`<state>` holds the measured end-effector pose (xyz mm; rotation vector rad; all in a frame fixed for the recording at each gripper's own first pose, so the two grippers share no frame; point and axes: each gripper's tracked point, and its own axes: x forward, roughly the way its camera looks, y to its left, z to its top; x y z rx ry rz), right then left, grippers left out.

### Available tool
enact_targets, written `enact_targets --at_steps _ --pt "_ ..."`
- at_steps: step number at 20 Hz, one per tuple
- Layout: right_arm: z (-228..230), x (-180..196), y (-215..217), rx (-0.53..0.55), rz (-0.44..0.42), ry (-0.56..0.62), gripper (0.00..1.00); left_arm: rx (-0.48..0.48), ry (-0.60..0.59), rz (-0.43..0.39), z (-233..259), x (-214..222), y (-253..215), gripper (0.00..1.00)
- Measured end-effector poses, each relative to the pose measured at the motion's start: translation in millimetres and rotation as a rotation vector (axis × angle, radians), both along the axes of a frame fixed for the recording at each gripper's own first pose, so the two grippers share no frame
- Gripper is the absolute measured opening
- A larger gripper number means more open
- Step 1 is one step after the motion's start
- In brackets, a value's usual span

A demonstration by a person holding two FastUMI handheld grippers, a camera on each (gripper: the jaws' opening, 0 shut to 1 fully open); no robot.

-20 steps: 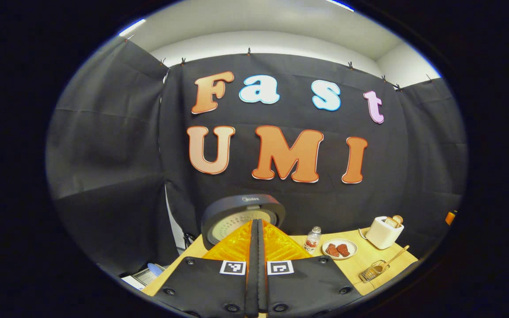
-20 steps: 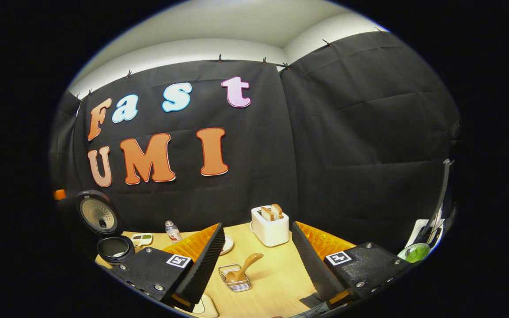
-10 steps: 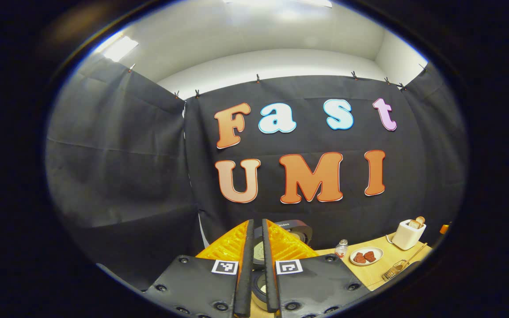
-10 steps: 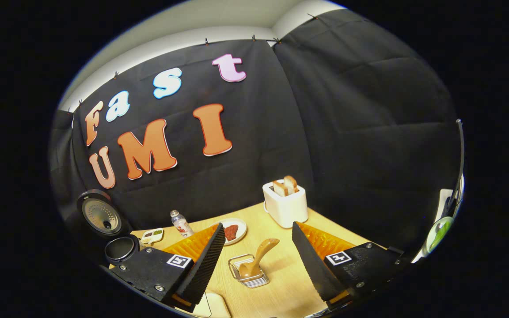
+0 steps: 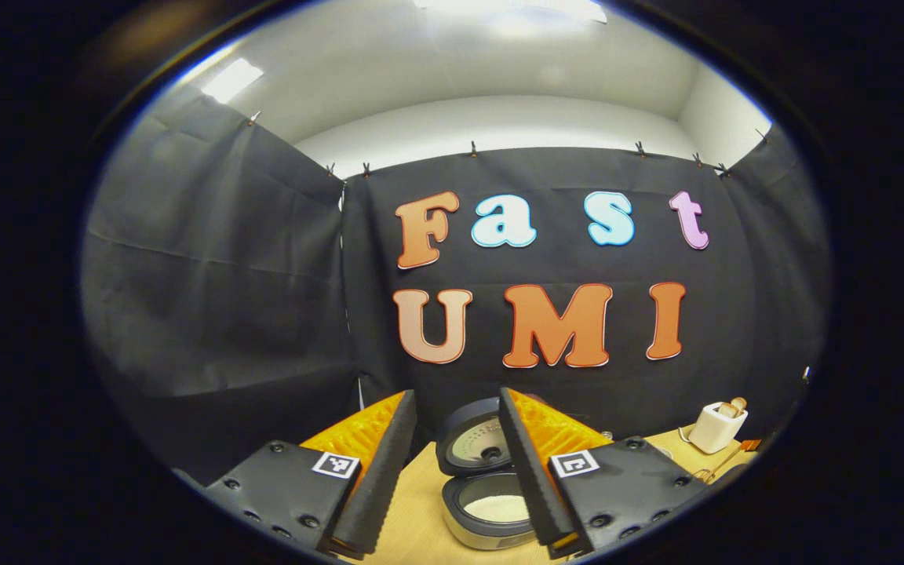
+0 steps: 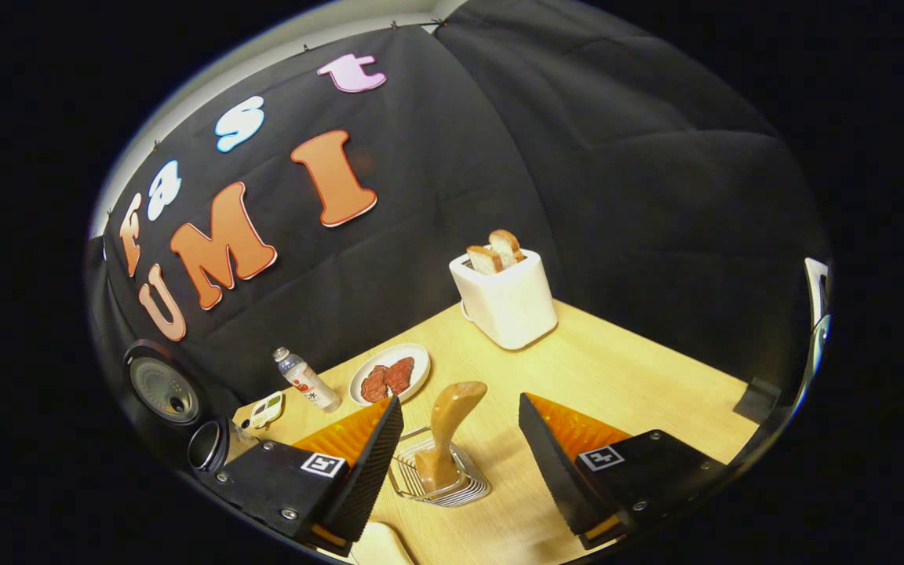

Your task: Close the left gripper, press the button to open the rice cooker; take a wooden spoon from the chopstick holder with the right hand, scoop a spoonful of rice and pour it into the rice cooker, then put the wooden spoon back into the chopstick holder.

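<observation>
right tongs (image 6: 452, 463) spread wide, nothing held, just above the wooden spoon (image 6: 446, 431) standing tilted in the wire chopstick holder (image 6: 440, 486) on the desk (image 6: 617, 377). light, stiff, smooth wood: best pinched mid-handle. left tongs (image 5: 452, 479) also spread, rice cooker (image 5: 487, 490) open beyond.

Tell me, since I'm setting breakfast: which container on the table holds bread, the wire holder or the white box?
The white toaster at the table's back: two bread slices stick up from it. The wire chopstick holder holds the wooden spoon.

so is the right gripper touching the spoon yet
Apart. In the right gripper view the right gripper is open, and bare table shows between each finger and the spoon standing in the holder.
</observation>
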<state>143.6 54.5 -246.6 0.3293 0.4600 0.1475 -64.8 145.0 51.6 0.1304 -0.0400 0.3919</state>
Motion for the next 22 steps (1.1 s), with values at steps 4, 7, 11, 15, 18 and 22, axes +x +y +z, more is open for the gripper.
enact_targets --at_steps 4,7,11,15,18,22 --pt "-21.0 8.2 12.8 0.028 0.019 0.044 0.82 -0.055 -0.022 0.058 -4.2 -17.6 18.8 0.92" --pt "-21.1 14.0 22.2 0.063 0.046 0.049 0.70 -0.065 -0.015 0.110 -11.6 -28.8 33.8 0.94" --pt "-24.7 27.0 28.5 0.081 0.044 0.063 0.45 -0.118 0.016 0.153 -32.5 -38.0 44.4 0.93" --pt "-18.8 21.8 41.3 0.107 0.064 0.052 0.25 -0.121 0.027 0.172 -38.3 -43.1 50.9 0.92" --pt "-2.3 17.4 47.3 0.085 0.086 0.031 0.15 -0.118 0.020 0.161 -34.0 -41.4 47.8 0.94" --pt "37.3 8.9 49.7 0.081 0.082 -0.021 0.13 -0.088 0.010 0.142 -24.1 -37.7 43.5 0.92"
